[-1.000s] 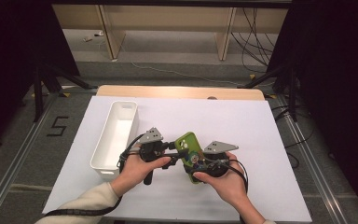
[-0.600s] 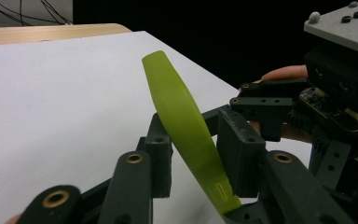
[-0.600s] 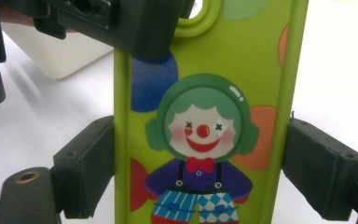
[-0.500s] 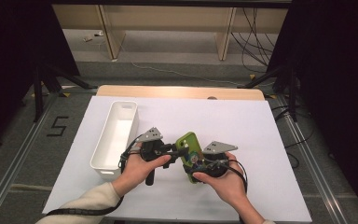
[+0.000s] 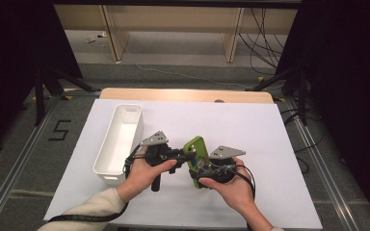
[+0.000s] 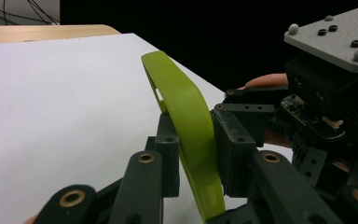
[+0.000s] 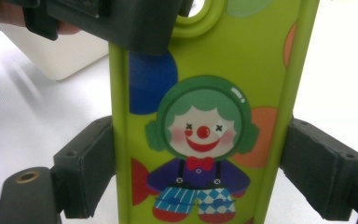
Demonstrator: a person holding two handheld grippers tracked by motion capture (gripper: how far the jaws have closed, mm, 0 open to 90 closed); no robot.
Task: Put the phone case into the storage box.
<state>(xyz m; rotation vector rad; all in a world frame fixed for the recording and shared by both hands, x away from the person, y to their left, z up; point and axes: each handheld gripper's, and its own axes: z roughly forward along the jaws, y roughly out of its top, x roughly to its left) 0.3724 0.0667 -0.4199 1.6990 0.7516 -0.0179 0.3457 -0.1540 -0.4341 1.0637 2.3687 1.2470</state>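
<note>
Two grippers: both are on one thing, a lime-green soft plastic phone case [image 5: 195,154] printed with a clown in headphones, held above the table just below the middle of the high view.
Right gripper [image 5: 207,169]: clamped across the width of the case; in the right gripper view its two black pads press the long edges at lower left and lower right of the frame, the printed back facing that camera.
Left gripper [image 5: 185,153]: its jaws have just been closing, with the case between them; in the left gripper view the pads [image 6: 235,140] now pinch the thin side wall of the case [image 6: 186,116] from both faces, at lower centre of that frame.
Case, place: off the white table sheet [image 5: 250,120], upright on its long edge between the two hands, camera hole toward the top of the right gripper view.
White oblong plastic bin [image 5: 120,139]: left of centre in the high view, standing empty, well apart from the case.
Done so far: case lifted and gripped from two sides, the second grip just made.
Left to do: as I judge it, passing the case over or flexing it; nothing lies in the bin yet, so any putting away is not yet begun.
Hands: each wraps its gripper's handle, forearms entering from the bottom edge of the high view.
</note>
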